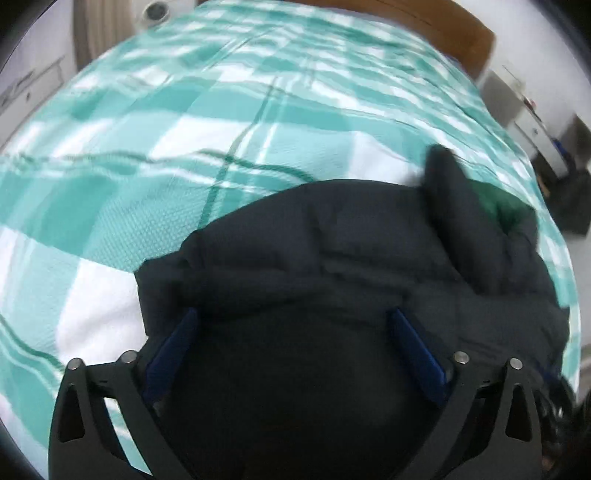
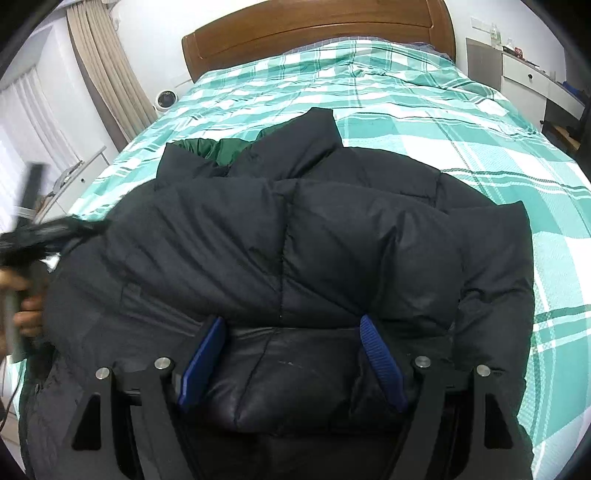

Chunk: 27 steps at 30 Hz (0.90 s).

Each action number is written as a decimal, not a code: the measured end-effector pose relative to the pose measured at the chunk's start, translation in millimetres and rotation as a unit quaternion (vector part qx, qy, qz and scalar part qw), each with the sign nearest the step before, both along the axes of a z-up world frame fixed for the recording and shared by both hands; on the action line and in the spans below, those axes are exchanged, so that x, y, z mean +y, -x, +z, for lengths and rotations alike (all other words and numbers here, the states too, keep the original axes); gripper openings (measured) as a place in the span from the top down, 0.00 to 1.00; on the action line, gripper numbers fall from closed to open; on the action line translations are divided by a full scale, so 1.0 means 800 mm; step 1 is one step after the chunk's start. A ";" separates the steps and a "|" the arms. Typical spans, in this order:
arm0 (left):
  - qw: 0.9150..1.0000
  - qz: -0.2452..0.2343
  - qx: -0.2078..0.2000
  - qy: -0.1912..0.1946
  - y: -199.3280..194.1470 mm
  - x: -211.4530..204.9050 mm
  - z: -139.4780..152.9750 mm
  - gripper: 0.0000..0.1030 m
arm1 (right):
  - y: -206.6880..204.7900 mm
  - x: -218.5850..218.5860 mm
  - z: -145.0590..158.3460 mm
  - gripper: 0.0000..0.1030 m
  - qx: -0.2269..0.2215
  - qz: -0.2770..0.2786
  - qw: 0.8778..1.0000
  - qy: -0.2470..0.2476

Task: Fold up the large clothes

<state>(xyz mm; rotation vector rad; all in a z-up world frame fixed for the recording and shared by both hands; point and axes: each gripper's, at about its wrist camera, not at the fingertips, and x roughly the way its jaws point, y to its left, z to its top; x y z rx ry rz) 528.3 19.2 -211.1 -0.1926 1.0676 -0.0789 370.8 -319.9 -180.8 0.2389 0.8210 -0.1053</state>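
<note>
Right wrist view: the right gripper (image 2: 291, 325) has its jaws spread partway, a puffy fold of the dark jacket (image 2: 295, 229) bulging between the blue pads, which press its sides. The left gripper (image 1: 291, 325) gapes wide above the jacket, gripping nothing. The jacket lies on the green checked bedspread (image 2: 424, 110), the wooden headboard (image 2: 314, 26) beyond.

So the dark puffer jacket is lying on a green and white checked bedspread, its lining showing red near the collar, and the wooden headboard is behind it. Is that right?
Not quite: the lining showing near the collar is dark green, not red, as the right wrist view shows. The rest holds: the dark puffer jacket lies on the green and white checked bedspread, with the wooden headboard behind it.
</note>
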 end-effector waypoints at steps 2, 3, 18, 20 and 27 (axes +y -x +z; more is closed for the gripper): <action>1.000 0.002 -0.001 -0.005 0.000 -0.004 -0.008 0.00 | -0.006 0.000 -0.004 0.25 -0.002 0.002 1.000 0.001; 1.000 0.001 -0.007 -0.009 0.001 -0.005 -0.012 0.00 | -0.006 -0.001 -0.005 0.25 -0.003 0.002 1.000 0.003; 0.994 -0.047 -0.099 -0.005 0.179 0.047 0.081 0.01 | 0.006 0.015 0.024 0.23 0.011 0.002 0.999 0.053; 0.992 -0.053 -0.109 -0.035 0.233 0.060 0.086 0.01 | 0.036 0.023 0.049 0.19 -0.010 0.001 0.999 0.047; 0.991 -0.022 -0.127 -0.038 0.418 0.088 0.061 0.01 | 0.212 0.072 0.084 0.19 -0.040 0.013 0.997 0.071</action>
